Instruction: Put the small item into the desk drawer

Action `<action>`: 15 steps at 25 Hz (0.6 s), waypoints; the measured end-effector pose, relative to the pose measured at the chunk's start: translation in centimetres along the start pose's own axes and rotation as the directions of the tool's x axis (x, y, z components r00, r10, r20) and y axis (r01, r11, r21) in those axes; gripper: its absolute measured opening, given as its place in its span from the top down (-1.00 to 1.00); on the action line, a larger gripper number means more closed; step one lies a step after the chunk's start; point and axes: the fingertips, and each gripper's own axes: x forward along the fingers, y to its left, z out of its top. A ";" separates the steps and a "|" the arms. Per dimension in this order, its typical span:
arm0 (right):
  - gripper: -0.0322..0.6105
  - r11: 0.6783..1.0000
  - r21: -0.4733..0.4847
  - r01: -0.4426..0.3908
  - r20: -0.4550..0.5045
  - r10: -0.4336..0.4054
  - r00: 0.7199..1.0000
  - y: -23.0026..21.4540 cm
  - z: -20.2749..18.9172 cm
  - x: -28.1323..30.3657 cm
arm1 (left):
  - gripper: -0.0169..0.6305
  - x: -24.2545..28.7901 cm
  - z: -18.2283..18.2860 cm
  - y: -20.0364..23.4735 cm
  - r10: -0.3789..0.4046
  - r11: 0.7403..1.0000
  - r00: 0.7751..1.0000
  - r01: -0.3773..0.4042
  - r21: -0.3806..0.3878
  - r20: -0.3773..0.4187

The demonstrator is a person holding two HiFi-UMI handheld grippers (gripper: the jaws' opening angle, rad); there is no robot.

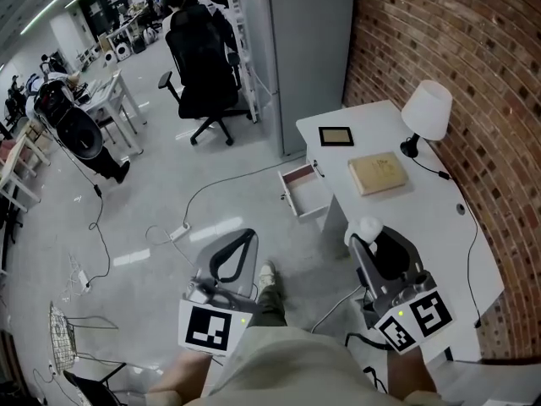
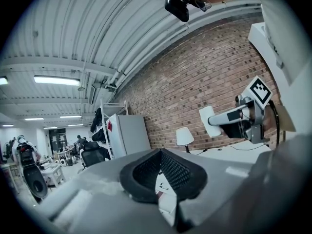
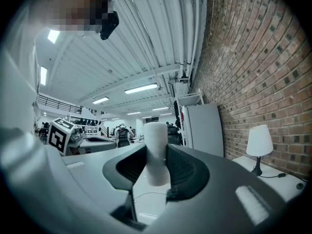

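Observation:
A small white cylinder-shaped item (image 1: 369, 227) sits upright between the jaws of my right gripper (image 1: 372, 242), which is shut on it above the near end of the white desk (image 1: 439, 227). In the right gripper view the item (image 3: 156, 152) stands pinched between the dark pads. The desk drawer (image 1: 306, 194) hangs pulled out from the desk's left side, ahead of the gripper, and it looks empty. My left gripper (image 1: 248, 237) hovers over the floor to the left of the desk. Its jaws meet at the tips with nothing in them (image 2: 161, 152).
On the desk stand a white lamp (image 1: 427, 112), a flat tan box (image 1: 378, 173) and a black-framed tablet (image 1: 336, 135). A brick wall (image 1: 473, 49) runs along the right. A grey cabinet (image 1: 308, 49) and a black office chair (image 1: 203, 66) stand behind. Cables and a power strip (image 1: 179, 233) lie on the floor.

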 end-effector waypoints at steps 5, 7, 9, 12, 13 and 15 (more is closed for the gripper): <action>0.50 1.000 0.002 0.015 -0.029 -0.015 0.999 -1.9 -0.5 4.7 | 0.94 3.8 -0.5 3.3 -0.026 1.000 1.000 0.026 -0.016 -0.007; 0.50 1.000 0.005 0.017 -0.042 -0.016 0.999 -2.5 -0.5 7.0 | 0.94 5.6 -0.8 5.1 -0.032 0.999 0.999 0.031 -0.026 -0.010; 0.50 1.000 0.002 0.016 -0.056 -0.016 0.998 -3.1 -0.5 9.6 | 0.94 7.5 -1.1 7.1 -0.035 0.999 0.999 0.034 -0.038 -0.016; 0.50 1.000 0.001 0.024 -0.078 -0.023 0.997 -4.3 -0.4 13.6 | 0.94 10.6 -1.8 10.3 -0.044 0.998 0.999 0.043 -0.049 -0.031; 0.49 1.000 0.001 0.026 -0.084 -0.026 0.996 -4.6 -0.4 15.1 | 0.94 11.7 -2.1 11.4 -0.049 0.998 0.998 0.048 -0.052 -0.036; 0.50 1.000 0.001 0.031 -0.092 -0.031 0.995 -5.3 -0.3 18.2 | 0.94 14.1 -2.7 13.6 -0.063 0.997 0.997 0.061 -0.049 -0.047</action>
